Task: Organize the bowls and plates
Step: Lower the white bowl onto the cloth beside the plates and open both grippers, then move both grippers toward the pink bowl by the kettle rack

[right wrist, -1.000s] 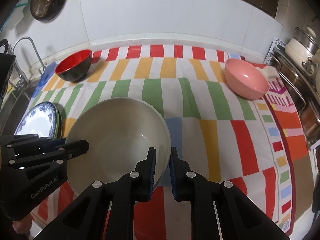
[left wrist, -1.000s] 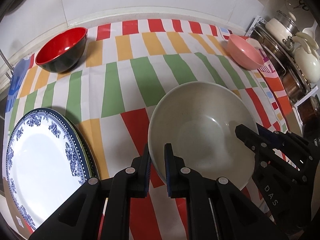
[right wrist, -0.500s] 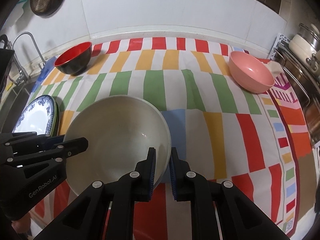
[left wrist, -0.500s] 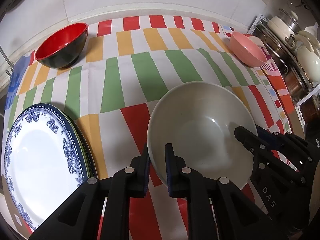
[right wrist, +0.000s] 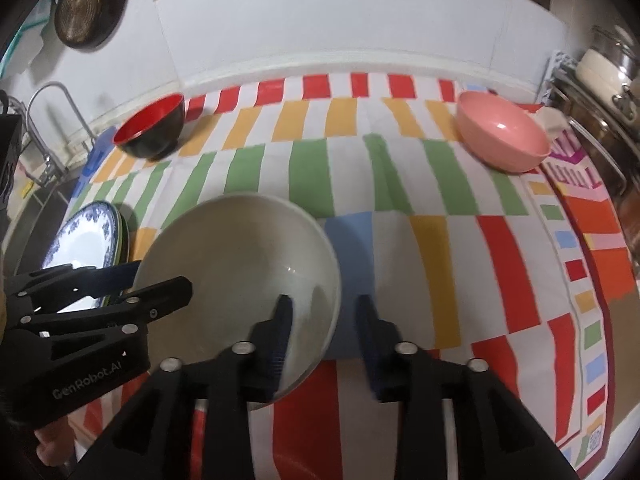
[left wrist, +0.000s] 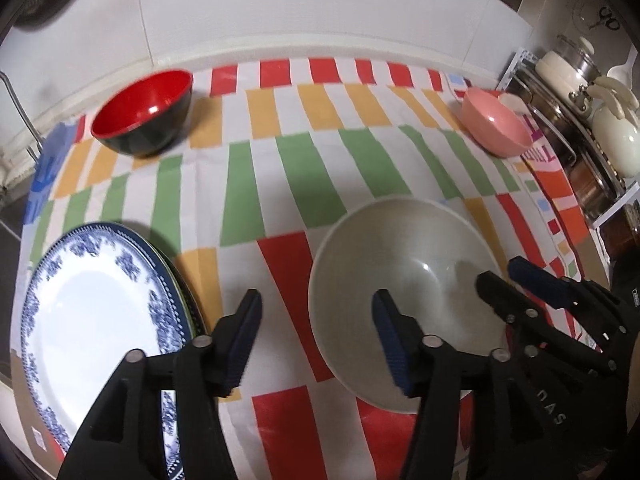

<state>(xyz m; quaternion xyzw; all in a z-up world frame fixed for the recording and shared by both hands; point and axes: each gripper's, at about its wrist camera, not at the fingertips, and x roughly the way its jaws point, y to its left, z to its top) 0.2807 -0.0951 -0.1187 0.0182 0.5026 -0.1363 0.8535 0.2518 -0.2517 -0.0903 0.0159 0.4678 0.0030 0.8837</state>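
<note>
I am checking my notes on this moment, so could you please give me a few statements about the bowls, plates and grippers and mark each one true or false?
1. Both the left gripper and the right gripper are open. True.
2. The large beige bowl is clamped by its rim. False: each gripper straddles the rim with its jaws apart, not pressing on it.
3. The red and black bowl sits at the far left of the cloth. True.
4. The pink bowl is stacked inside the beige bowl. False: it stands alone at the far right.
5. The blue patterned plate lies on top of another plate. True.
</note>
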